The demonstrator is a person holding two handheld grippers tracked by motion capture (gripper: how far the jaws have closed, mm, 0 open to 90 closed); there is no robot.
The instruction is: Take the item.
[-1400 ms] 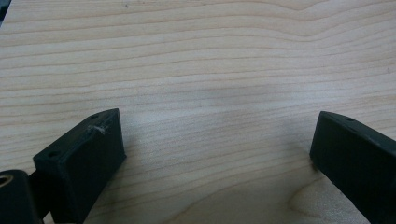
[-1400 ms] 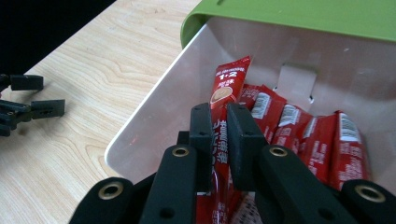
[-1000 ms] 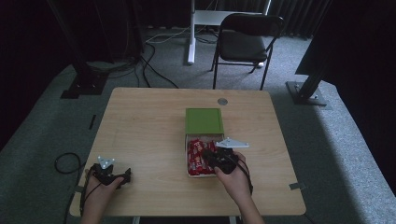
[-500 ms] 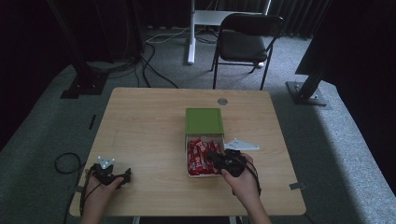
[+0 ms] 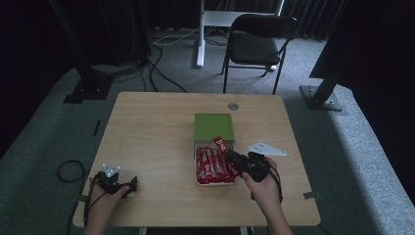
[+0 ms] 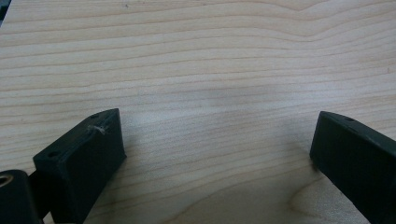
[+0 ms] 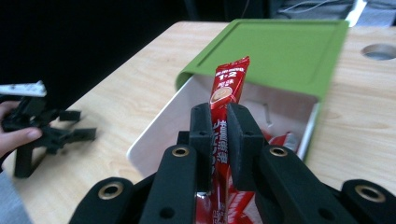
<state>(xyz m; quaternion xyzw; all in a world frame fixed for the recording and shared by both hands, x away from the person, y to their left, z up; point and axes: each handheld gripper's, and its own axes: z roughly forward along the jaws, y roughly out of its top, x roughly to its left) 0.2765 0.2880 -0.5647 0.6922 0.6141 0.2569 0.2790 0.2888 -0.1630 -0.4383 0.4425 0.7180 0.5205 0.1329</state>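
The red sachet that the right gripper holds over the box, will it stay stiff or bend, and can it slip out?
The sachet stands straight above the right gripper, so it is probably fairly stiff and light. Its wrapper looks glossy, so it might slip; the grip sits near its middle, which should help. It is thin and flat, so it is unlikely to roll if it drops into the box.

Quick count: one bench (image 5: 147,142), one white box (image 5: 198,182) with one green lid (image 5: 213,127), two tools, left (image 5: 113,182) and right (image 5: 234,157), one red packet (image 7: 229,88) lifted, a pile of packets (image 5: 211,167) too jumbled to count, and one chair (image 5: 259,41) behind.
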